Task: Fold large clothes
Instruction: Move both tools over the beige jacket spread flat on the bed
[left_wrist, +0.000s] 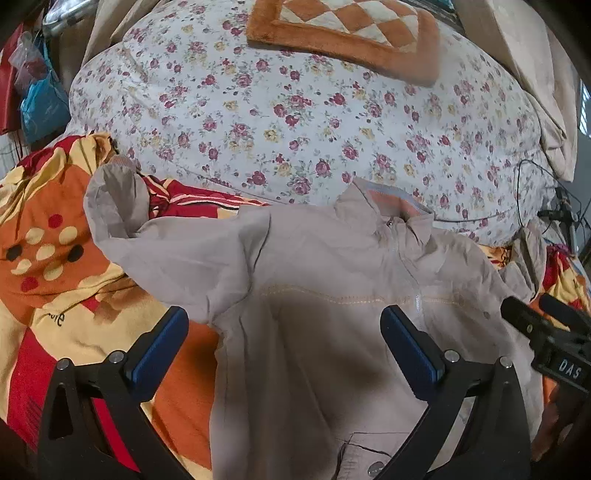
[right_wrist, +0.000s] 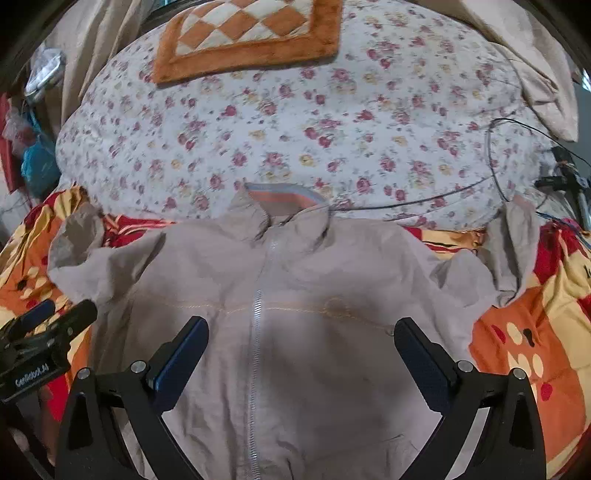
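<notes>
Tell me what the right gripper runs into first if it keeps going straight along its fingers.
Most likely the beige jacket: the open right gripper points over its zipped chest toward the collar. Beyond lies the floral quilt. Height above the cloth is unclear.

Beige-grey zip jacket (right_wrist: 295, 295) lying flat, front up, zipper (right_wrist: 256, 332) closed, collar (right_wrist: 284, 199) at 12 o'clock showing orange lining. Sleeves (right_wrist: 79, 251) crumpled outward at 9 and 3 o'clock. Fabric wrinkled, unfolded, spread across bed.
</notes>
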